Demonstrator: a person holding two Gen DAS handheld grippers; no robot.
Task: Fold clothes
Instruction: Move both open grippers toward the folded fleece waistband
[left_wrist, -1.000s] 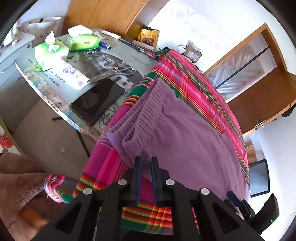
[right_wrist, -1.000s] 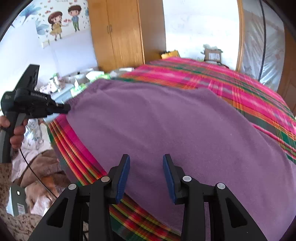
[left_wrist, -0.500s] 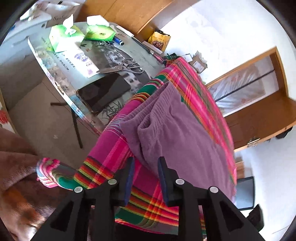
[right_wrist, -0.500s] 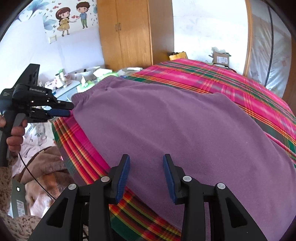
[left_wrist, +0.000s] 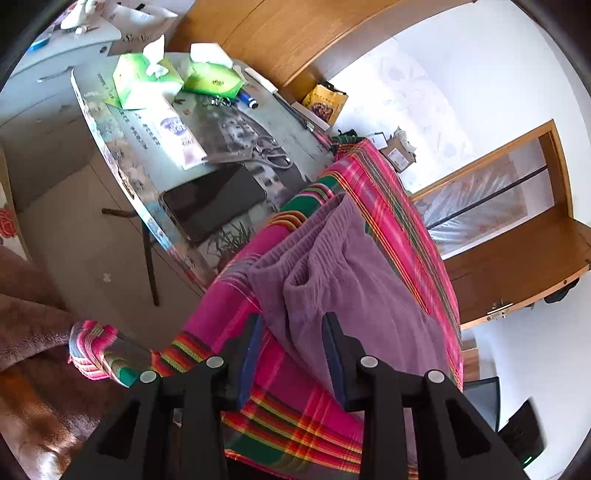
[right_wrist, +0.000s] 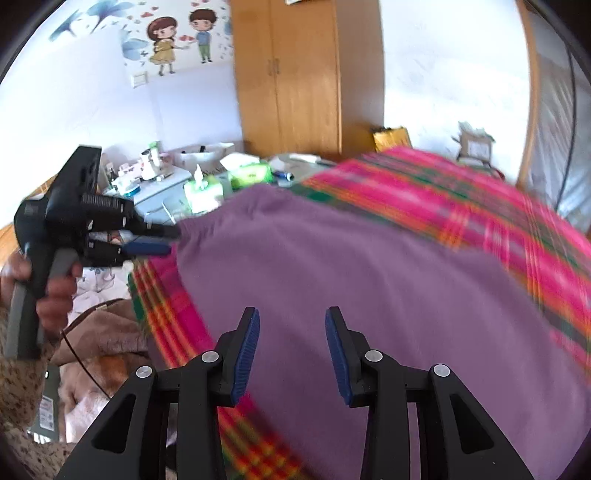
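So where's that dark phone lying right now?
In the left wrist view, the phone lies face up near the table edge, between the scissors and the plaid bedspread, left of the purple garment.

The left wrist view looks steeply down, close over the corner of the purple fleece garment (left_wrist: 354, 295) on the pink plaid bedspread (left_wrist: 303, 402), facing the glass-topped counter (left_wrist: 280, 122). The right wrist view faces across the same garment (right_wrist: 369, 280), catching the left claw (right_wrist: 162, 240) and the counter's green tissue boxes (right_wrist: 207, 188).
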